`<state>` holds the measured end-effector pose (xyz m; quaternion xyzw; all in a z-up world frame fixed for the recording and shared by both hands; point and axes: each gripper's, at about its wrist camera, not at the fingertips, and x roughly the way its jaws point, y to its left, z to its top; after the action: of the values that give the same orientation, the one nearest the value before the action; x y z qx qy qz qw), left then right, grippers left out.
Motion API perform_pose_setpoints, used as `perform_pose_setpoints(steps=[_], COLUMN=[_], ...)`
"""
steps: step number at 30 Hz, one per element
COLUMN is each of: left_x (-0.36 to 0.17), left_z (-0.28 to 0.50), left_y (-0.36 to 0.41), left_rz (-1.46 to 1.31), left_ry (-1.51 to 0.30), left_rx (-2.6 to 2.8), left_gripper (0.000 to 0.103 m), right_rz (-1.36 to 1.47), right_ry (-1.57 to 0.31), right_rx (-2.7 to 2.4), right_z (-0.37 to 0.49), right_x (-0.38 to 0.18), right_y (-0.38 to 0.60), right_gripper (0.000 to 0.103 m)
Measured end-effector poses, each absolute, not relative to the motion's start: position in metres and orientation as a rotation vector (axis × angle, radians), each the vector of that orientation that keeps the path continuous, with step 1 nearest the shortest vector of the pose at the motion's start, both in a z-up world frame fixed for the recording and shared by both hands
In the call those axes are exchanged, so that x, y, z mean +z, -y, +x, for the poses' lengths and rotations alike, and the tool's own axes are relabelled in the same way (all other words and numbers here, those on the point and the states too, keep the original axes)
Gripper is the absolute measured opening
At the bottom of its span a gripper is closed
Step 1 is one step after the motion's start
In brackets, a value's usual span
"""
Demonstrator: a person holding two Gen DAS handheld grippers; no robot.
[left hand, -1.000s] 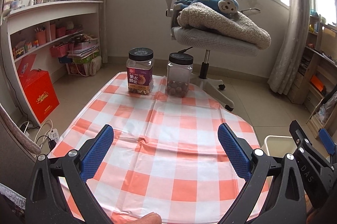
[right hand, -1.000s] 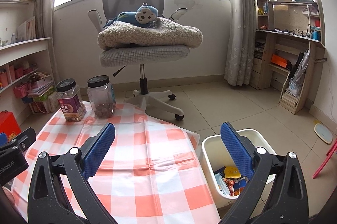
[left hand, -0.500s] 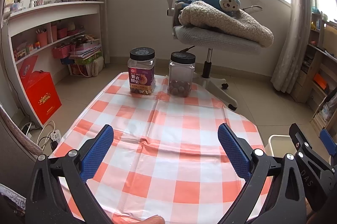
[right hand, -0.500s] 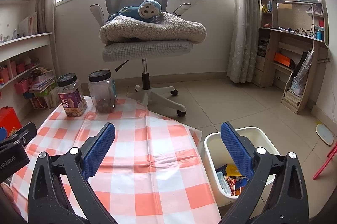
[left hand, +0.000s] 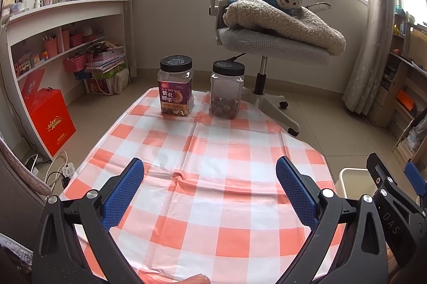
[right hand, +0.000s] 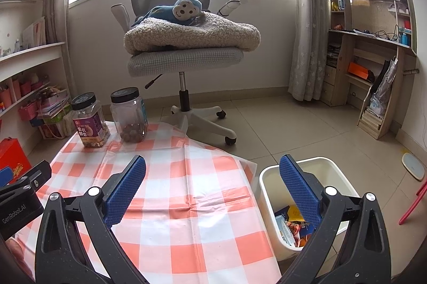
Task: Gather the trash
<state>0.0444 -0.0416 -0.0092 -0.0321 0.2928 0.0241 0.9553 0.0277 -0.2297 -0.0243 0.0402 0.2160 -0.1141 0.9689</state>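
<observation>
A white bin [right hand: 333,166] stands on the floor at the right edge of the orange-and-white checked cloth [left hand: 213,172]; colourful wrappers [right hand: 291,225] lie in it. Its rim also shows in the left wrist view as a white bin [left hand: 355,177]. My left gripper [left hand: 209,174] hovers open above the middle of the cloth, holding nothing. My right gripper [right hand: 212,172] is open too, empty, over the cloth's right edge with its right finger above the bin. No loose trash shows on the cloth.
Two black-lidded jars, a purple-labelled nut jar [left hand: 176,89] and a clear jar [left hand: 226,91], stand at the cloth's far end. Behind them is an office chair [right hand: 184,59] with a blanket and toy monkey. Shelves, a red box [left hand: 50,118] and cables lie left; wooden shelving [right hand: 373,70] stands right.
Both grippers have risen and tilted up slightly, so the jars and chair sit lower in view. Both stay open and empty.
</observation>
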Motion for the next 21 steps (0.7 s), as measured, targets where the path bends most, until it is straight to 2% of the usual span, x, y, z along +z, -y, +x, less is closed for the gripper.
perform_pose_setpoints(steps=[21], left_x=[-0.0174], left_z=[0.0472], left_y=[0.0419], left_rz=[-0.05], left_ry=[-0.607], left_rx=[0.038], left_gripper=[0.095], right_rz=[0.078], right_ry=[-0.459], right_rx=[-0.222], right_z=[0.0313], right_x=[-0.0273], right_y=[0.2325], right_gripper=[0.096])
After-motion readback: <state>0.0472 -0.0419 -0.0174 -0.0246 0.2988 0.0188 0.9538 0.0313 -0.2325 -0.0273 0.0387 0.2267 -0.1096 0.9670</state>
